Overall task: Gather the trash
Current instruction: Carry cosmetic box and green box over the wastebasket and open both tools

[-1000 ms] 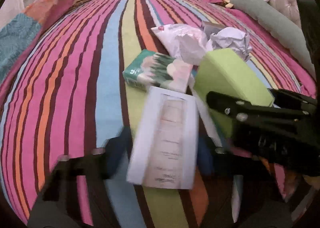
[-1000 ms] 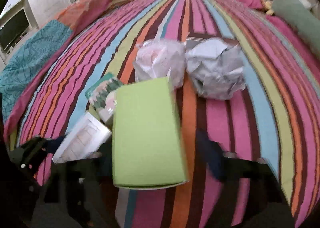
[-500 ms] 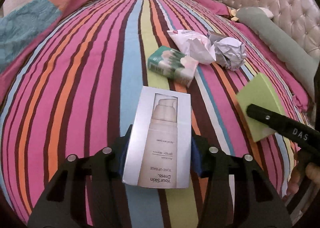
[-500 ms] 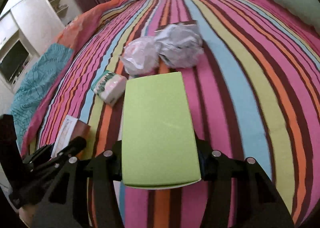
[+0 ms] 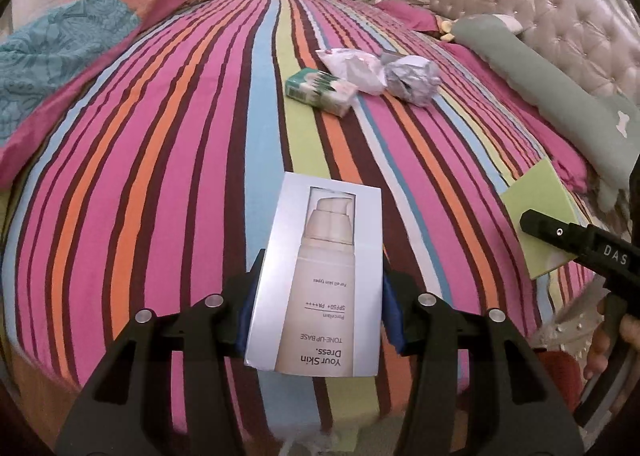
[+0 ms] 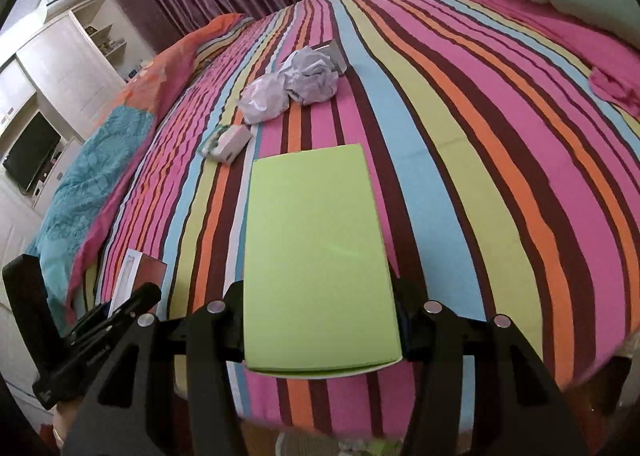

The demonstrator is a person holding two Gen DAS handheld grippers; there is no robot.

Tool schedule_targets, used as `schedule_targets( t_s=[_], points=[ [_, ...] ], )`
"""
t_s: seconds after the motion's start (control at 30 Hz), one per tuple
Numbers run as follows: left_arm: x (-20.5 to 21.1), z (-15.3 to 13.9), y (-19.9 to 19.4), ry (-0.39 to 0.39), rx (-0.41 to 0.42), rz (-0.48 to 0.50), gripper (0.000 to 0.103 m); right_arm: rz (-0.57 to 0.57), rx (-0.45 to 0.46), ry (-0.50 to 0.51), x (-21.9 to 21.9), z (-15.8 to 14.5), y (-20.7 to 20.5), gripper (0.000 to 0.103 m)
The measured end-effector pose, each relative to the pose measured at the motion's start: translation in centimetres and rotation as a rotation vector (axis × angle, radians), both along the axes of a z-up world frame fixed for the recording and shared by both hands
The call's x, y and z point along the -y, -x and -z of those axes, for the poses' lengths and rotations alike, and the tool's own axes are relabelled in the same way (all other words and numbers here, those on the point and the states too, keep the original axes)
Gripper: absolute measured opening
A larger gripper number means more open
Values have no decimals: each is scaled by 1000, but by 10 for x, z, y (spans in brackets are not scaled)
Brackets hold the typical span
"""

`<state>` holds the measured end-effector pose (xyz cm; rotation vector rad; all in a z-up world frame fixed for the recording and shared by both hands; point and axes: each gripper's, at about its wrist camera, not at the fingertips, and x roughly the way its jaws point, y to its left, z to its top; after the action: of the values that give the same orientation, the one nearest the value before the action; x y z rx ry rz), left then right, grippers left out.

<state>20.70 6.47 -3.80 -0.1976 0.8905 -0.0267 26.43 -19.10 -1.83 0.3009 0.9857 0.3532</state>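
Observation:
My left gripper (image 5: 318,312) is shut on a white cosmetics box (image 5: 320,276) printed with a pump bottle, held above the near edge of the striped bed (image 5: 160,176). The right gripper (image 6: 320,320) is shut on a plain lime-green box (image 6: 320,256), also over the near edge. That green box (image 5: 538,212) shows at the right of the left wrist view, and the white box (image 6: 132,276) at the lower left of the right wrist view. Further up the bed lie a green tissue pack (image 5: 320,90), a crumpled white wrapper (image 5: 352,66) and a crumpled paper ball (image 5: 410,76).
A grey-green bolster (image 5: 552,88) and a tufted headboard (image 5: 560,8) line the right side. A blue and orange quilt (image 5: 52,56) is bunched at the left. White cabinets and a dark screen (image 6: 30,156) stand beyond the bed's left side.
Both grippers have drawn back toward the bed's near edge with their boxes; the remaining trash now looks smaller and farther away. The green box has moved off to the right of the white one.

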Motion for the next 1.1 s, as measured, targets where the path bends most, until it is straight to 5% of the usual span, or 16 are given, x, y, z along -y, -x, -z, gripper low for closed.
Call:
schedule_targets(
  t_s=[0.5,1.1],
  points=[
    [49,13,102,-2,-23,106,49,-25,-16,-36,1,5,95,49],
    [80,107,137,87,-332,205,49,-84,-265,92,-22,87,148,49]
  ],
)
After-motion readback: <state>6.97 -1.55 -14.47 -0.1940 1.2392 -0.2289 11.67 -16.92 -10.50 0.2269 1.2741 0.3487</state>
